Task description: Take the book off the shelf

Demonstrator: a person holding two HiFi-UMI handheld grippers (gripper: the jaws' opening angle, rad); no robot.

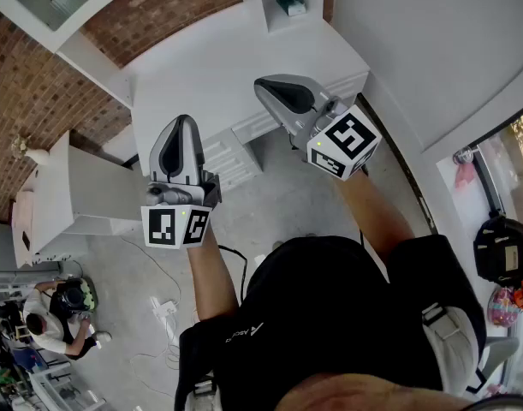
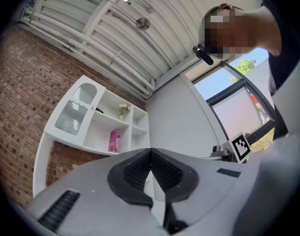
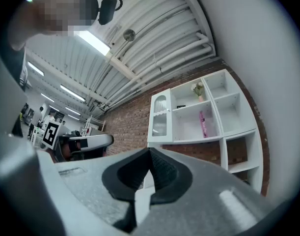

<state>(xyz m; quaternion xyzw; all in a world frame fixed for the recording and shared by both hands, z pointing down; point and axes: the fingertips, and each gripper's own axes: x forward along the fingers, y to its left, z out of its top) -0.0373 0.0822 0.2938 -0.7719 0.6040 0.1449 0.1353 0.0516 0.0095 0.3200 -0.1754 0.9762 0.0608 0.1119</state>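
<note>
Grey concrete floor lies under the person, whose black shirt (image 1: 329,315) carries a small pale logo by the chest, too small to read. Held out in front, the left gripper (image 1: 182,122) has its jaws pressed together on nothing, and its own view shows the ribbed pads (image 2: 140,167) meeting along one line. The right gripper (image 1: 260,84) is likewise closed and empty. Each carries a cube with black-and-white square patterns (image 1: 345,137), which are codes, not words.

Beyond the grippers stands a white desk (image 1: 210,67) with drawers, against a brick wall (image 1: 13,101). Above it hangs the white shelf (image 3: 189,141), well apart from both grippers. The book (image 3: 203,124), pink and slim, stands upright in the wide middle compartment, below a small vase of flowers (image 3: 198,89) and right of a glass-fronted door (image 3: 159,114). No title can be made out on it.

As I judge it, the task is at the approach: nothing is reached yet. The next move calls for raising one gripper to that compartment, spreading its jaws, and closing them across the book's spine.
</note>
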